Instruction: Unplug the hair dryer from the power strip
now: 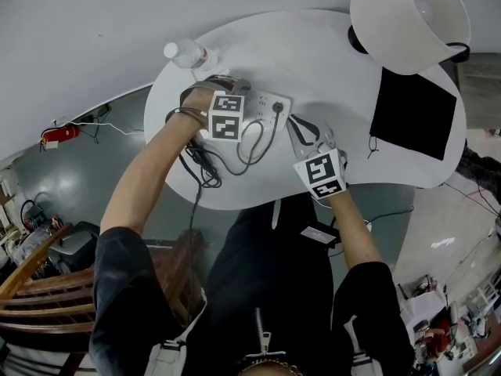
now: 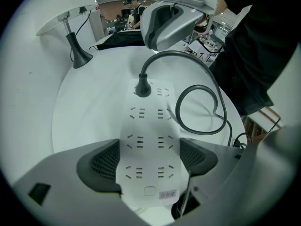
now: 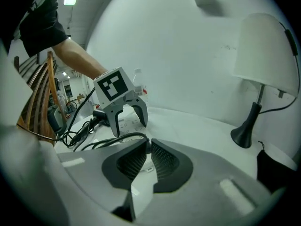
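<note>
A white power strip (image 2: pixel 148 140) lies on the round white table (image 1: pixel 329 53). My left gripper (image 2: pixel 149 161) points down at it, with both pads pressed on its long sides. The black plug (image 2: pixel 143 87) sits in a socket at the strip's far end, and its cable (image 2: pixel 202 107) loops off to the right. My right gripper (image 3: pixel 149 155) hovers low beside that end of the strip (image 1: pixel 262 104), all but shut, with only a thin slit and nothing between the pads. The cable (image 3: pixel 117 138) runs up to its tips. A black shape among cables (image 3: pixel 91 119) looks like the hair dryer.
A white-shaded lamp (image 1: pixel 411 18) stands at the table's far right, with a black mat (image 1: pixel 412 112) below it. A water bottle (image 1: pixel 186 53) stands near the far left rim. A wooden chair (image 1: pixel 31 288) is on the floor to the left.
</note>
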Action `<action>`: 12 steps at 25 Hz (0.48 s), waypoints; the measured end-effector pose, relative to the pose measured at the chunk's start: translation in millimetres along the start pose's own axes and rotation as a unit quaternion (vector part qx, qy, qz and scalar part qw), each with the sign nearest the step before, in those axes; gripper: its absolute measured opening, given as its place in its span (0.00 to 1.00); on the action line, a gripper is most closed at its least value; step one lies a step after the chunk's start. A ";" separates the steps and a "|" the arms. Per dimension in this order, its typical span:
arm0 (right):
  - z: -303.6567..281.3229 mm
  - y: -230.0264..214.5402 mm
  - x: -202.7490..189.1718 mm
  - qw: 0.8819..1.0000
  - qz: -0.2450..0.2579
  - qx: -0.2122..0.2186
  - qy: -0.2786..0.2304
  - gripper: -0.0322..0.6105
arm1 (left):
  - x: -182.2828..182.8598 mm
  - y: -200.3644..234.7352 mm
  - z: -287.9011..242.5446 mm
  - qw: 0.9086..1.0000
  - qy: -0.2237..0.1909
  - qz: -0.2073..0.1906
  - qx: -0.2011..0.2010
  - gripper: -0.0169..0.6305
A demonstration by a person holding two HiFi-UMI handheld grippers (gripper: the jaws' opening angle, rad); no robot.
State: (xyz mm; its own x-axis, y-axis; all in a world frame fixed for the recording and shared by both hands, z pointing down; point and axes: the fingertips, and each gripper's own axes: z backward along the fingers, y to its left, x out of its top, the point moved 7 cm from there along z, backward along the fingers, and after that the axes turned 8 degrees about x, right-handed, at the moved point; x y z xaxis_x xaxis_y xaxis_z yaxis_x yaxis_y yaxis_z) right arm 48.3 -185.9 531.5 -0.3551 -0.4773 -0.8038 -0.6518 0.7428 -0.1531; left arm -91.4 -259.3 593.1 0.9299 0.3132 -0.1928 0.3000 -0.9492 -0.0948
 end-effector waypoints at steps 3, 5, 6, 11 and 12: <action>-7.7 1.2 -6.6 1.000 0.014 0.004 -0.003 0.15 | 0.5 -3.9 -0.2 1.000 0.001 0.001 -0.004 0.62; -13.4 3.1 -8.2 1.000 0.027 0.010 -0.005 0.19 | -0.3 -4.0 0.0 1.000 0.001 0.000 -0.006 0.62; -16.0 3.9 -8.1 0.999 0.036 0.012 -0.006 0.19 | -0.1 -3.3 0.0 1.000 0.001 0.000 -0.005 0.62; -29.8 7.1 -10.3 0.997 0.080 0.011 0.000 0.24 | 0.3 -2.1 -0.7 1.000 0.006 -0.002 -0.007 0.62; -32.5 7.0 -10.5 0.996 0.083 0.012 -0.003 0.24 | 0.3 -2.4 -0.9 1.000 0.007 -0.001 -0.007 0.62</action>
State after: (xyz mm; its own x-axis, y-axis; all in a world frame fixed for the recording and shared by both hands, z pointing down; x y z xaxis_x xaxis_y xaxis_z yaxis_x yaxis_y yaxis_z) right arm 25.7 -190.9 557.6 -0.4528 -0.3431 -0.8230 -0.5681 0.8224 -0.0303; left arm -91.6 -256.9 594.2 0.9320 0.3155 -0.1784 0.3054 -0.9487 -0.0820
